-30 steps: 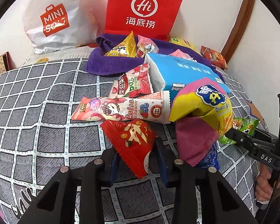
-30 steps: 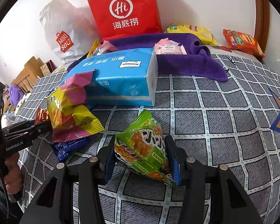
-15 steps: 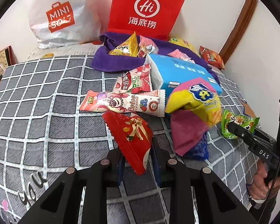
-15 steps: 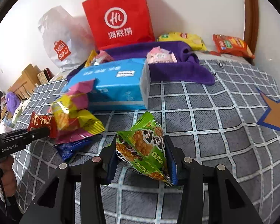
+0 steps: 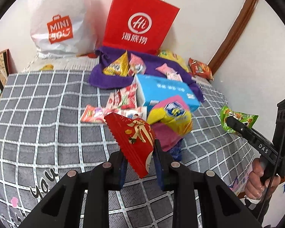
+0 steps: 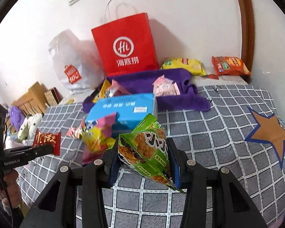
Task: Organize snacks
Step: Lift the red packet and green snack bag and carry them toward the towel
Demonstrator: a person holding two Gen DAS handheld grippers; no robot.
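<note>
Early stage: left gripper [image 5: 139, 158] clamped on red packet [image 5: 134, 138], right gripper [image 6: 145, 161] clamped on green packet [image 6: 146, 152], both above bed [image 6: 218, 133]; pile of snacks [image 5: 123, 102] unsorted

Beyond the left gripper [image 5: 139, 160], against the wall, a white plastic bag [image 5: 60, 19] carries an orange panel reading "MINI SO". Beside it to the right, the red paper bag [image 5: 140, 19] shows a white circle with "Hi" and three Chinese characters, 海底捞, below. To this gripper's right, the right gripper [image 5: 228, 120] bears "DAS" on its black body. Left of the right gripper in its own view, the other tool's arm reads "GenRobot.AI". Near the left gripper, the grey checked bedcover [image 5: 38, 133] shows "you" in black script.
</note>
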